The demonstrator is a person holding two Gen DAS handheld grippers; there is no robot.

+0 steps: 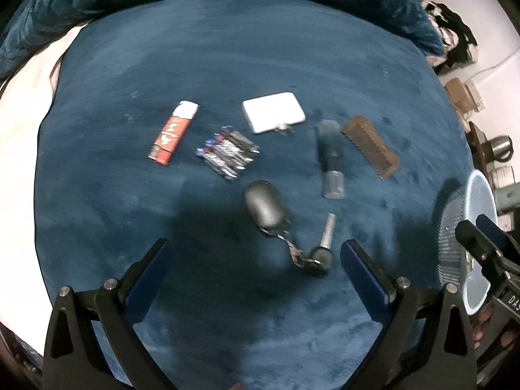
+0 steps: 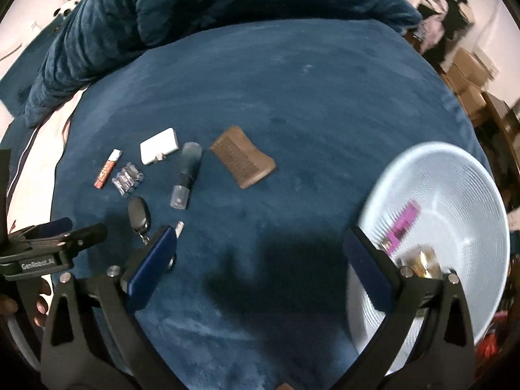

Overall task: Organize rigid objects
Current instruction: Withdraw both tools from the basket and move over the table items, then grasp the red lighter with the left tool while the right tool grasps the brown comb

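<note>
While both grippers hang spread and empty above the blue bedcover [image 1: 227,48], the work reads as part-way done. The left gripper [image 1: 255,266] has its blue pads wide apart with the key fob [image 1: 265,208] and its attached key [image 1: 320,253] lying just ahead between them, which suggests that bunch is the next thing lined up for a pick. The right gripper [image 2: 261,253] is likewise released, holding nothing, and sits beside the pale mesh basket [image 2: 455,175], a sensible spot for dropping things in.

Inside the basket lie a magenta comb-like item [image 2: 403,224] and something gold [image 2: 422,260], too blurred to name.

Farther out on the cover the remaining pieces lie spread apart, each with room around it for a jaw on either side: a red-and-white lighter [image 1: 174,133], a cluster of small batteries [image 1: 227,152] just beside it, a flat white case [image 1: 273,110], a dark brush with a clear cap [image 1: 330,159], and a brown wooden comb [image 1: 370,146] near the brush. All rest flat on the soft pile. The fob is a smooth dark oval with a short chain running to the key's black head and silver blade.
</note>
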